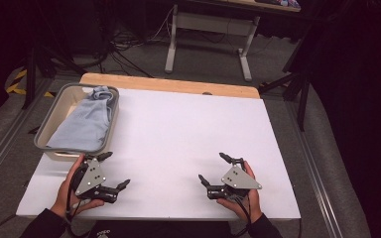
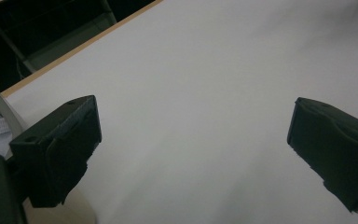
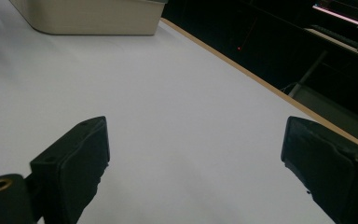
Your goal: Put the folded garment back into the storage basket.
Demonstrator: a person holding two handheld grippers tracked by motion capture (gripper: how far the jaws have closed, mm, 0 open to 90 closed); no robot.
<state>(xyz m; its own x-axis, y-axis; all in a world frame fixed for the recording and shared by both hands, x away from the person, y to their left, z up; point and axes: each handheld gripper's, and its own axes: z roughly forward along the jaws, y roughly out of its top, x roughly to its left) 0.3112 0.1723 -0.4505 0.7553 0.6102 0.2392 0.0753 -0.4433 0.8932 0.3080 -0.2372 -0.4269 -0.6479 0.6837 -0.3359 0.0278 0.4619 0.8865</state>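
Left gripper jaws wide apart, nothing between them; resting on white table at near-left, just beside near end of grey bin; right gripper likewise spread wide, holding nothing, at near-right, well apart from left; light blue cloth lying inside bin, far end bunched up against far rim; bin at table's left edge; both hands gripping from below.

High view overhead facing forward, both gripper views low, close, sharing white table
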